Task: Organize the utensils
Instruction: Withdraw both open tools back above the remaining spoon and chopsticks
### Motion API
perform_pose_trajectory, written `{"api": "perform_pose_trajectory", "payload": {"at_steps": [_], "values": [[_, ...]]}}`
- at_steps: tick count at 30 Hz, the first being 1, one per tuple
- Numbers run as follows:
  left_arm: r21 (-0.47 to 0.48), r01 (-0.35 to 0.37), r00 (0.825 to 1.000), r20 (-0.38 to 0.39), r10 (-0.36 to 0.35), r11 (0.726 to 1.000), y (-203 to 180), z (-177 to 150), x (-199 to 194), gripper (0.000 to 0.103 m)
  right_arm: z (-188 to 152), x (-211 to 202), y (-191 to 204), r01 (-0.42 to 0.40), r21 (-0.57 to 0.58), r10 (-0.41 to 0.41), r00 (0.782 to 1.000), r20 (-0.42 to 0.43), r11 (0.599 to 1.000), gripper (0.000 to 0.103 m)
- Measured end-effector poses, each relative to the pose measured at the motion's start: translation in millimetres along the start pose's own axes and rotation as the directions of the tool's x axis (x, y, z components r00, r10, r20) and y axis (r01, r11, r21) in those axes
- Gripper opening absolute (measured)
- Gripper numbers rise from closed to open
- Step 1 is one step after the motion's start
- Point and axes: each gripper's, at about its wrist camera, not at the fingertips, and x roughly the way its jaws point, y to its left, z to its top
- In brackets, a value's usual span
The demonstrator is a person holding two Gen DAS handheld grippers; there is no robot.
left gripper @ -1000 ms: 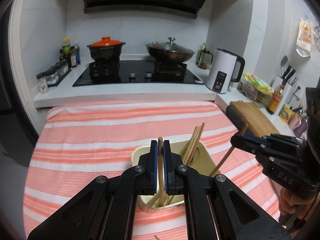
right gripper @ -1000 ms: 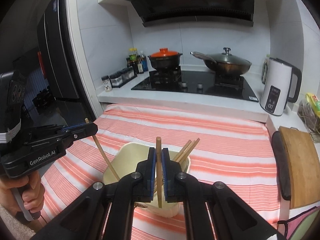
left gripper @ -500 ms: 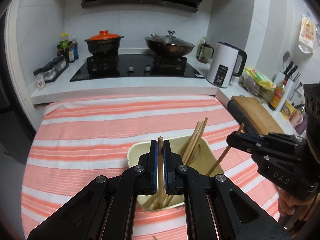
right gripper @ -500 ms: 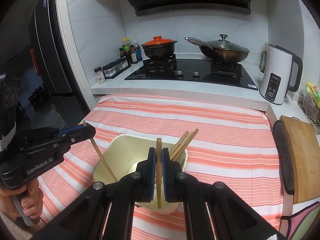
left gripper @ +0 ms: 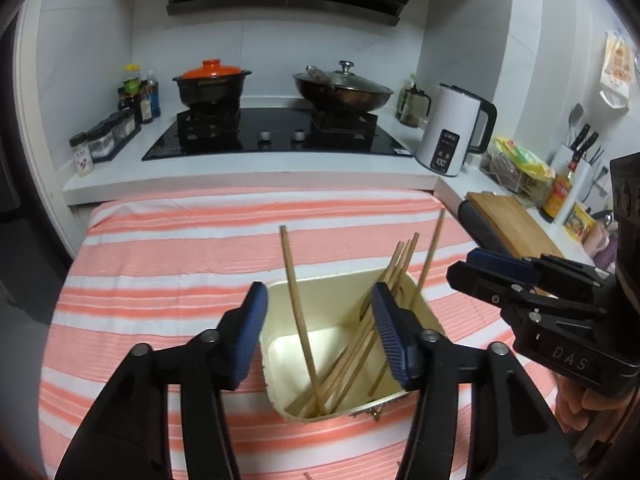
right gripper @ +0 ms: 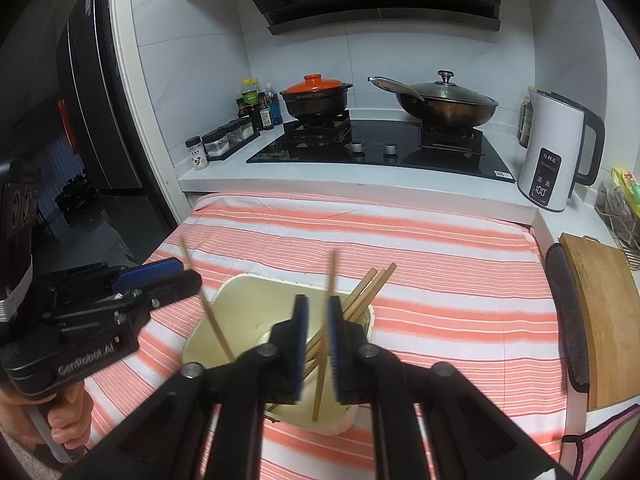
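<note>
striped cloth (left gripper: 180,264), both claws opening, chopsticks (left gripper: 300,312) loose between, in tub (left gripper: 344,292)

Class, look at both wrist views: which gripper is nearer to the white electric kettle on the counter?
Right. The right gripper is over the cream container's kettle side, jaws opening around a chopstick; the left gripper, also opening, is over its far side.
</note>
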Motion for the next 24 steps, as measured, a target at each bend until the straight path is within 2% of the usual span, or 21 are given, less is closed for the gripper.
{"api": "perform_pose_trajectory", "payload": {"at_steps": [1, 6, 8, 11, 15, 19, 24], "values": [[0.001, 0.004, 1.0, 0.001, -0.004, 1.0, 0.2, -0.7, -1.6, 0.059, -0.7, -2.2, 0.1, -0.001, 0.002, 0.001, 1.0, 0.012, 1.0, 0.04], [0.006, 0.023, 1.0, -0.009, -0.023, 1.0, 2.4, -11.4, -19.3, 0.06, -4.3, -18.2, -0.5, -0.001, -0.001, 0.001, 0.999, 0.043, 1.0, 0.041], [0.028, 0.023, 1.0, -0.017, -0.022, 0.999, 3.5, -24.5, -33.3, 0.063, -11.8, -34.5, 0.5, 0.002, -0.028, 0.0, 0.998, 0.067, 1.0, 0.041], [0.061, 0.024, 0.999, -0.045, -0.021, 0.998, 6.6, -55.0, -56.1, 0.069, -33.5, -61.2, 0.3, 0.015, -0.082, -0.007, 0.996, 0.088, 0.997, 0.047], [0.075, 0.028, 0.992, -0.124, -0.019, 0.997, 11.9, -110.8, -80.2, 0.071, -78.9, -92.1, -1.0, 0.023, -0.155, -0.016, 0.999, 0.046, 0.988, 0.048], [0.017, 0.039, 0.979, -0.201, -0.035, 0.999, 17.5, -170.7, -96.7, 0.074, -136.2, -113.8, -8.0, 0.061, -0.184, -0.065, 0.998, -0.011, 0.981, 0.051], [-0.066, 0.004, 0.974, -0.224, -0.019, 0.998, 15.3, -228.4, -110.2, 0.077, -207.4, -130.6, -19.5, 0.145, -0.165, -0.158, 0.985, -0.065, 0.975, 0.051]]}}
